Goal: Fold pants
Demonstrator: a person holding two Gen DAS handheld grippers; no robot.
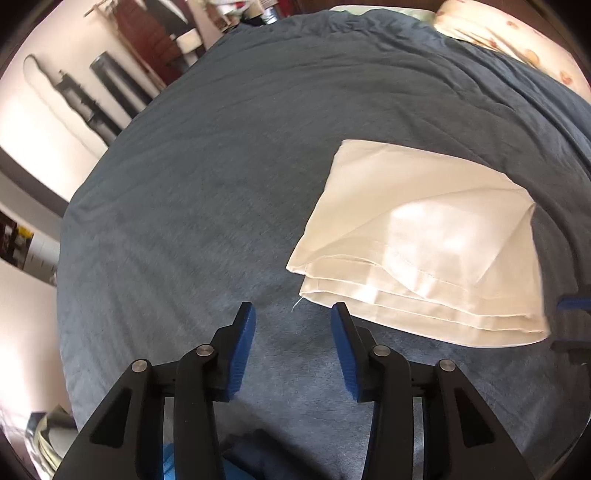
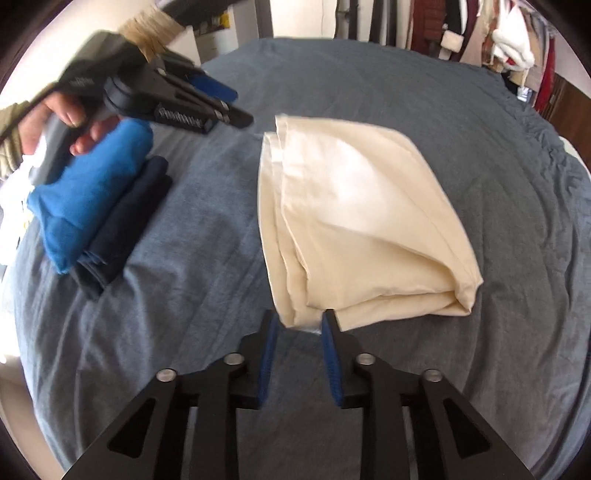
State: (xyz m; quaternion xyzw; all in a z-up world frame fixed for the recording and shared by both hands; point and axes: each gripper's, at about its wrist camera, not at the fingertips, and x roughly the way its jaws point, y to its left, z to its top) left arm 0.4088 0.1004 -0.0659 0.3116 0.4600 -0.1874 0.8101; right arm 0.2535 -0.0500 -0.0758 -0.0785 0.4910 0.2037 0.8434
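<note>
In the left wrist view the left gripper (image 1: 293, 314) sits nearest, at 6 o'clock, its blue-padded jaws standing moderately apart with only bare blue-grey bedspread (image 1: 207, 192) between them; nothing is gripped. Its right pad tip lies just beside the near left corner of the folded cream pants (image 1: 417, 240), apart from the cloth. The pants lie flat on the bedspread toward 3 o'clock, folded into a thick stack whose layered hems face the camera. At the 3 o'clock edge a sliver of the other gripper's blue pad shows. Farther off, at 1 o'clock, a patterned pillow (image 1: 517, 40) rests at the head of the bed, and hanging clothes (image 1: 147, 33) show at 11 o'clock.

In the right wrist view the right gripper (image 2: 297, 317) is at 6 o'clock, jaws narrowly parted. The near corner of the cream pants (image 2: 362, 221) dips into the gap between the tips; the pads do not appear to press on it. The pants spread from centre toward 2 o'clock. At 9 o'clock a folded bright blue garment (image 2: 92, 192) lies on a folded navy garment (image 2: 125, 229). Above them, at 10 o'clock, a hand (image 2: 59, 122) holds the left gripper (image 2: 236, 107), blurred, pointing toward the pants' far corner. A clothes rack (image 2: 480, 40) stands at 1 o'clock.
</note>
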